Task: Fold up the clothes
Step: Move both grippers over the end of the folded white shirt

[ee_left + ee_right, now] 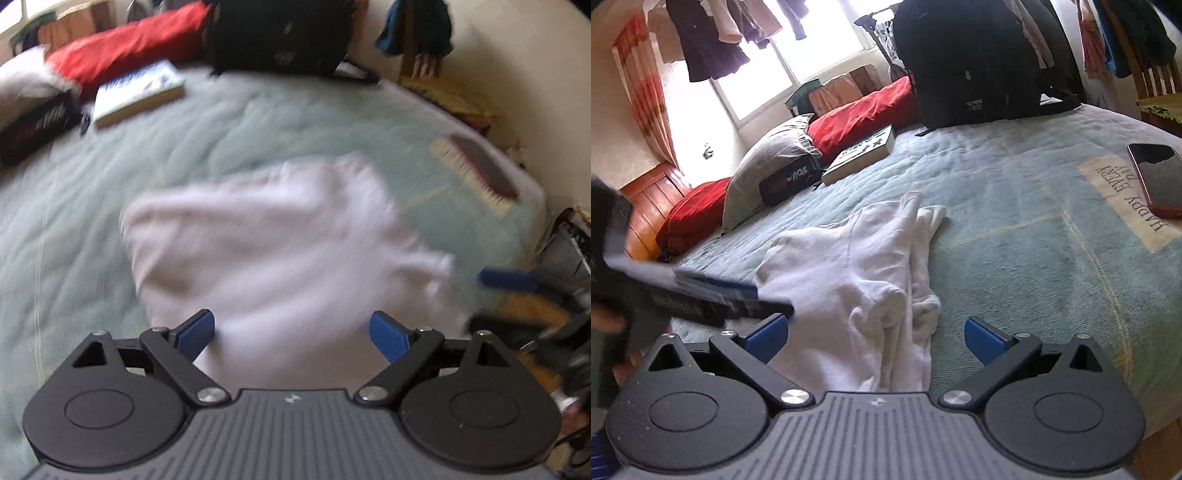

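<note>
A white garment point(280, 236) lies crumpled on the pale green bedspread point(110, 184), blurred in the left wrist view. My left gripper point(291, 332) hovers open just above its near edge, nothing between the blue pads. In the right wrist view the same white garment point(864, 280) is sharp, a rumpled heap with a sleeve running toward the far side. My right gripper point(875, 336) is open over its near end. The left gripper point(716, 295) reaches in from the left, its blue finger at the cloth's left edge. The right gripper point(509, 280) shows at the right of the left wrist view.
A phone point(1160, 177) lies on a printed patch at the bed's right. A book point(860, 155), a grey pillow point(768, 166), red cushions point(857, 118) and a black backpack point(975, 66) line the far side. A wooden chair point(1160, 96) stands beyond the bed.
</note>
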{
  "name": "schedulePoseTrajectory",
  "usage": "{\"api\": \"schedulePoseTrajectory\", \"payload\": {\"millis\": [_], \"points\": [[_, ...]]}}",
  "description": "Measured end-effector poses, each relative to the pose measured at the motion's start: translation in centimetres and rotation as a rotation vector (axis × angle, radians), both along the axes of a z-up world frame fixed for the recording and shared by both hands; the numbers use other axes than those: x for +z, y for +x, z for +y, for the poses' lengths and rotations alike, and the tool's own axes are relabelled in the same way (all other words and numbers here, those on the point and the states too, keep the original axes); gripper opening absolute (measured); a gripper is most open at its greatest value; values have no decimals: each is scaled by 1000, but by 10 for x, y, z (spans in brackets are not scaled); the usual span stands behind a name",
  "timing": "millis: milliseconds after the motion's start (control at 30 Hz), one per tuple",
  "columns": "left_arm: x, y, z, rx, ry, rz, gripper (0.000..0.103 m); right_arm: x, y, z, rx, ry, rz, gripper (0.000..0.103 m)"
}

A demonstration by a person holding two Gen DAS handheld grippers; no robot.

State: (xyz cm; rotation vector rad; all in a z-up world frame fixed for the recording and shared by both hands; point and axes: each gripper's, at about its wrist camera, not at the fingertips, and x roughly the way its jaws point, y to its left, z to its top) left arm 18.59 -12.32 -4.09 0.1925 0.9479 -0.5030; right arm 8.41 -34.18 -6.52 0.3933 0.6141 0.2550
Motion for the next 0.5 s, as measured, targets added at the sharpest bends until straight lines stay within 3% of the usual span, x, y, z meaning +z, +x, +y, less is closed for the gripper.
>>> {"api": "schedulePoseTrajectory", "payload": {"millis": [267, 500], "points": [[21, -10, 8, -3, -44, -82, 91, 18, -2, 16, 7, -41, -40, 103], [18, -13, 42, 72, -62, -70, 91, 28, 2, 35, 30, -83, -52, 103]]}}
